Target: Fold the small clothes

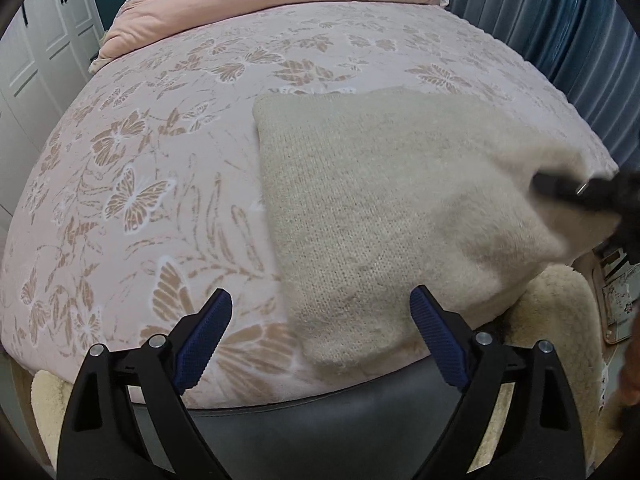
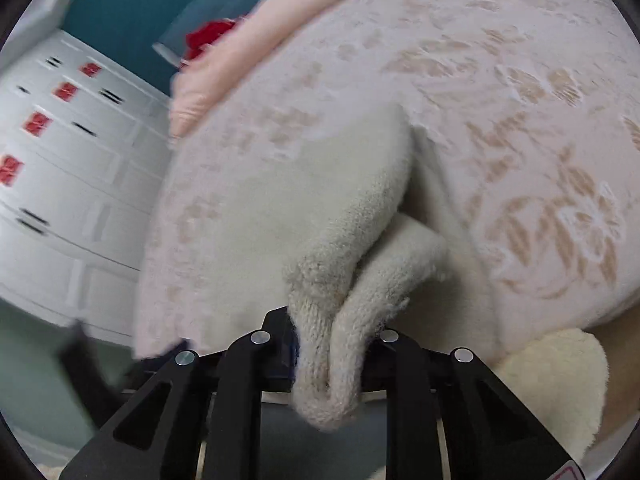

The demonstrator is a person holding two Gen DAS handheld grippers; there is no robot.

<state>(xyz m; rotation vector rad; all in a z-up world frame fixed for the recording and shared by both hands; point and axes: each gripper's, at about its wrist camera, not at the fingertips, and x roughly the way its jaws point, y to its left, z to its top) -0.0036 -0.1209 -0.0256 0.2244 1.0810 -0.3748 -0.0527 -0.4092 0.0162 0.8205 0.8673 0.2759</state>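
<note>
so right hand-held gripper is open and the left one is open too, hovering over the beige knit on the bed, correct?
Not quite. The right hand-held gripper is shut on the beige knit, with bunched fabric pinched between its fingers in the right wrist view. The left hand-held gripper is open over the knit on the bed, as you said.

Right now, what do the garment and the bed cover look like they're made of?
The garment looks like a fuzzy cream knit, maybe wool or acrylic: stitch rows and a soft halo show. The right gripper pinches a bunched edge. The bed cover looks like plush pink fabric with a raised butterfly pattern, matte.
</note>
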